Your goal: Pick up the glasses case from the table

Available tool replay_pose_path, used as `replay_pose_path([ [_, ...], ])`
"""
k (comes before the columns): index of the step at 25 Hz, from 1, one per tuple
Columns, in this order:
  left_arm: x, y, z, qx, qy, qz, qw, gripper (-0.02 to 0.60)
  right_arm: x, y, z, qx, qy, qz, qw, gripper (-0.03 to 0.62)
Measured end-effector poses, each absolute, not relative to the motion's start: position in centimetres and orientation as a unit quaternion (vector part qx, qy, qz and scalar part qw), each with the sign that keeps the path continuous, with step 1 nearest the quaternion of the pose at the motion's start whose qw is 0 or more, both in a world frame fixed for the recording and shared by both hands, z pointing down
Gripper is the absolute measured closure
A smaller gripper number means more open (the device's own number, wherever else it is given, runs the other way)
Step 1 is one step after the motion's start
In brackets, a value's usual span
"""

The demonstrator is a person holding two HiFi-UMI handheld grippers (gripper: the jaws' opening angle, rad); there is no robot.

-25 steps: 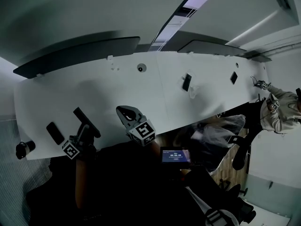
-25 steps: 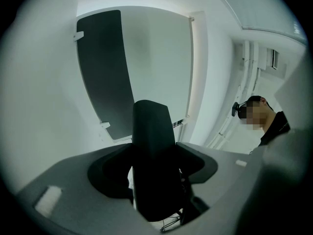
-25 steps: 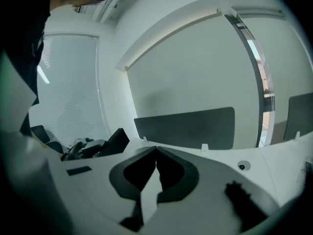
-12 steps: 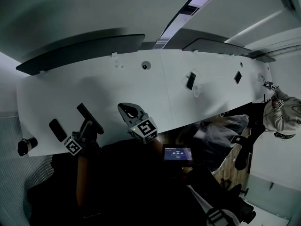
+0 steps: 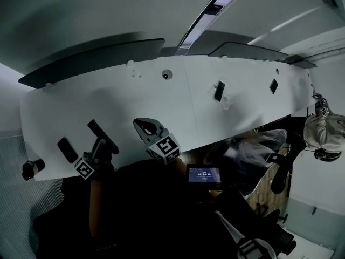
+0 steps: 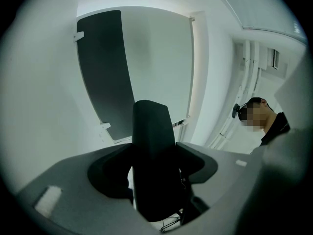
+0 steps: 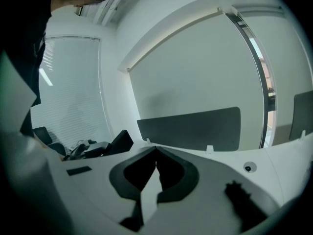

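The glasses case (image 5: 102, 136) is a long black oblong, and my left gripper (image 5: 98, 148) is shut on its lower end near the table's front edge. In the left gripper view the case (image 6: 153, 151) stands up between the two jaws of that gripper (image 6: 152, 169) and hides what lies straight ahead. My right gripper (image 5: 149, 128) hovers just right of it over the white table (image 5: 129, 107). In the right gripper view that gripper (image 7: 156, 154) has its jaw tips touching and nothing between them.
A flat black slab (image 5: 67, 150) lies left of the case, and a black cylinder (image 5: 29, 169) sits at the table's left corner. Farther back are a small round puck (image 5: 166, 74) and two dark devices (image 5: 218, 91). A person (image 5: 324, 134) is at the far right.
Both grippers keep their places, the left still closed on the case. The person at the far right edge has shifted a little lower and to the right.
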State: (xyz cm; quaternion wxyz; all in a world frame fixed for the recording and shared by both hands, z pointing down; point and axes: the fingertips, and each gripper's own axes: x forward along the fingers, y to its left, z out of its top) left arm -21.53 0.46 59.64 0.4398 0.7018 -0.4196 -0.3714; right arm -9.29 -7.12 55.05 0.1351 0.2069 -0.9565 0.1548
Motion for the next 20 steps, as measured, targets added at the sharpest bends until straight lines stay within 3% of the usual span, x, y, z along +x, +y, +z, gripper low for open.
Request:
replay_pose_path([
  [20, -21.57, 1.14, 59.93, 0.695, -0.418, -0.384, 0.442, 0.295, -9.38, -6.62, 55.19, 0.197, -0.958, 0.153, 0.140, 0.586],
])
